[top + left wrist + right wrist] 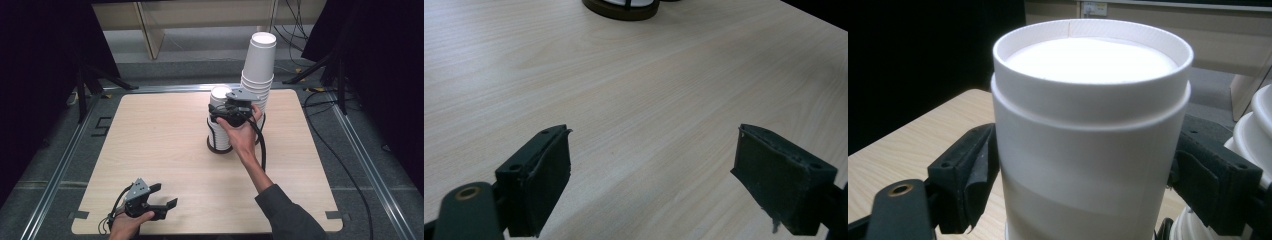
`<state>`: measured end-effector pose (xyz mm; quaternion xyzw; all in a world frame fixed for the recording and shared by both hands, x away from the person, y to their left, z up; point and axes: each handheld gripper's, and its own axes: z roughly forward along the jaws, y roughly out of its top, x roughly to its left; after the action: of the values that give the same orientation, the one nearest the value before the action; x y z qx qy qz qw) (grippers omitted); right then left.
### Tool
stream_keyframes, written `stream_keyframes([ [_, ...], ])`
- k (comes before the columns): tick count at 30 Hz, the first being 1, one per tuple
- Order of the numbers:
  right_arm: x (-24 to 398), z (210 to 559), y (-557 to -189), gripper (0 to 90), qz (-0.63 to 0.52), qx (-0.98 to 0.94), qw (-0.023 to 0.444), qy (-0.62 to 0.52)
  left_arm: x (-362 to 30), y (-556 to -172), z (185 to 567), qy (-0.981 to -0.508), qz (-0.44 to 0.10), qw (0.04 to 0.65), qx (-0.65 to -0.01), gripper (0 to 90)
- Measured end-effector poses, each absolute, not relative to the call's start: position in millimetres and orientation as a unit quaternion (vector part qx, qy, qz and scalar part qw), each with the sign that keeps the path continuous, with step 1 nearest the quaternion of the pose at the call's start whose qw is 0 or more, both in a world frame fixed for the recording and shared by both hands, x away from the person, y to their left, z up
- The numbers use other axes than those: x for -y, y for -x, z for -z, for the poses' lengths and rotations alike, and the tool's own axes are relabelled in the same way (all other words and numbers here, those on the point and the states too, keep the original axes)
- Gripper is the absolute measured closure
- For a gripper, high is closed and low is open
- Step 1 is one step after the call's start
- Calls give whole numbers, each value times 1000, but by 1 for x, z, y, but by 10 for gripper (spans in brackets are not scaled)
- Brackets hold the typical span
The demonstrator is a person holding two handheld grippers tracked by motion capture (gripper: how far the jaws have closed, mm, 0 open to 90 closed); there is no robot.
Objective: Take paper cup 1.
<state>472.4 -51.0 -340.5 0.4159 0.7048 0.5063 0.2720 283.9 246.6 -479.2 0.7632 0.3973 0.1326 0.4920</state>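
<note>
A pale wooden surface [165, 150] holds two stacks of upturned white paper cups. The right gripper [1088, 170] clamps the top cup [1091, 125] of the nearer stack in its dark wire holder [219, 145], not yet moved to the tall far stack [258, 70]. The left gripper [162, 196] rests wide open and empty, near left.

Bright overhead light falls on the pale table [165, 150]; dark surroundings fill both upper corners of the high view. The white cup [1091, 135] glares, slightly overexposed. Close jaws look soft.
</note>
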Motion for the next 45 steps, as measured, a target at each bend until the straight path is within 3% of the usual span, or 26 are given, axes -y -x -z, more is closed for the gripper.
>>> stream_keyframes([
  [13, 45, 341, -476, 158, -509, -691, 263, -441, -245, -283, 479, -765, -136, 492, -392, 145],
  [25, 45, 337, -476, 202, -515, -683, 272, -442, -244, -282, 478, -769, -139, 488, -389, 145],
  [45, 58, 273, -468, 206, -558, -662, 274, -420, -244, -283, 479, -770, -142, 490, -384, 145],
])
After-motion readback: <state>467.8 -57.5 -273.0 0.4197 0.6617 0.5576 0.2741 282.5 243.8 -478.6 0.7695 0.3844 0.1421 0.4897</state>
